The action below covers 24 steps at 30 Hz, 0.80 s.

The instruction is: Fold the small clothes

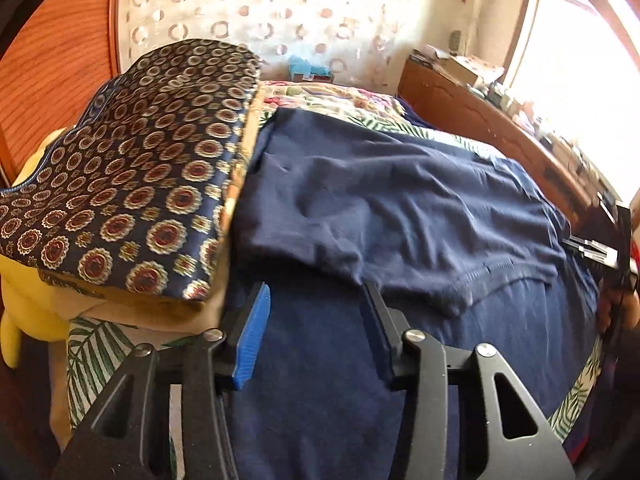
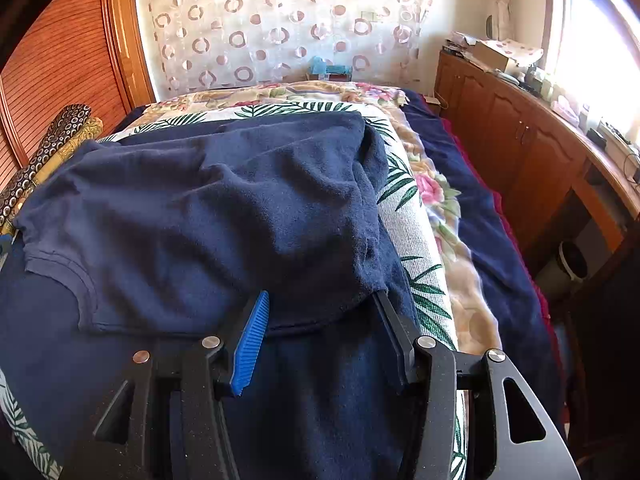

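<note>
Left wrist view, nearest: the left claw (image 1: 314, 300) stands wide open and holds nothing; its blue-padded finger (image 1: 252, 340) sits to one side and its black finger to the other, both low over navy cloth.
Garment, just ahead of the left claw: a navy T-shirt (image 1: 400, 208) lies on the bed, its far part doubled back over the near part; the stitched folded edge (image 1: 472, 280) ends just beyond the black finger.
Right wrist view, nearest: the right claw (image 2: 320, 304) is also spread open and grips nothing; the folded layer's edge reaches its fingertips, and the black finger seems to touch or slip under the cloth, though which is unclear.
Beside the left claw, to its left: a stack of patterned bedding (image 1: 132, 184) butts against the shirt, with a yellow plush toy (image 1: 24, 280) beneath it.
Under the shirt: a palm-leaf cover (image 2: 416, 240), then a floral blanket (image 2: 444, 208) beyond the right claw's right side.
Far ahead: a circle-patterned curtain (image 2: 280, 28) and a wooden cabinet (image 2: 520, 132).
Risk, pinch depth: closing too deep could catch both layers, so the next fold drags the whole shirt.
Risk, uneven grip: if only one claw catches the edge, the fold would likely skew.
Risk, crowding: the left side has little room, so cloth could snag on the bedding.
Risk, wrinkles: the top layer looks rumpled and could fold in creased.
</note>
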Available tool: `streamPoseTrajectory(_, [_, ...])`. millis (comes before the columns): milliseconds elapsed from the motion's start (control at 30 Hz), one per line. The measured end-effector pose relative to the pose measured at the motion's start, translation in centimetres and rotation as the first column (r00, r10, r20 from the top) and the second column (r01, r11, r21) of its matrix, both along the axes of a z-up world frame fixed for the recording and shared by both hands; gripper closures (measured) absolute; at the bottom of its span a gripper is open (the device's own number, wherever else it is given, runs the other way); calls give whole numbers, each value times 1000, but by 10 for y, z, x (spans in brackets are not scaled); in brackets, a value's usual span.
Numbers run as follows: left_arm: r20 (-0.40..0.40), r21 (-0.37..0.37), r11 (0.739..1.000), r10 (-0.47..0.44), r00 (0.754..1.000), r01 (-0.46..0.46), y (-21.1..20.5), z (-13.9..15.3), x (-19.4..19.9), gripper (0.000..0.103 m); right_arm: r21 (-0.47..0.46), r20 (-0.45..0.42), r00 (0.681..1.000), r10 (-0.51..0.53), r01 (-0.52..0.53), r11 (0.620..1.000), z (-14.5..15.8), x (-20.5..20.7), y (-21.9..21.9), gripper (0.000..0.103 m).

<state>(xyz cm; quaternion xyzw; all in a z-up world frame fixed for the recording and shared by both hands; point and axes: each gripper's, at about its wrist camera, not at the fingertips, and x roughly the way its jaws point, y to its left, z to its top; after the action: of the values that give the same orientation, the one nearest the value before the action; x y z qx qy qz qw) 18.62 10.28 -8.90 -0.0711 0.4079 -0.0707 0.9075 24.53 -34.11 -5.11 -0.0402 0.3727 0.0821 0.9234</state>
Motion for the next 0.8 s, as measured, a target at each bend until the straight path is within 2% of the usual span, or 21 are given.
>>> streamPoseTrajectory(267, [-8,-83,995,58,998,-59,7,1,20,56,-5,1,1000,1,-1,1000,0,-1,0,50])
streamPoseTrajectory(333, [-15,-85,993,77,997,-78,7,0,24,56,-5,1,1000,1,-1,1000,0,-1,0,50])
streamPoseTrajectory(433, [-32,-65,994,88,996,-90,6,-4,30,69,-5,1,1000,2,-2,1000,0,-1,0,50])
streamPoseTrajectory(467, [-33,-60,994,89,995,-91,6,-5,32,77,-5,1,1000,2,-2,1000,0,-1,0,50])
streamPoseTrajectory(567, [-32,-65,994,83,996,-85,6,-8,34,94,-5,1,1000,2,-2,1000,0,0,0,50])
streamPoseTrajectory(667, [-21,-66,995,78,997,-80,7,-6,32,97,-4,2,1000,3,-3,1000,0,-1,0,50])
streamPoseTrajectory(800, [36,-59,995,82,996,-79,5,6,22,97,-4,2,1000,4,-4,1000,0,-1,0,50])
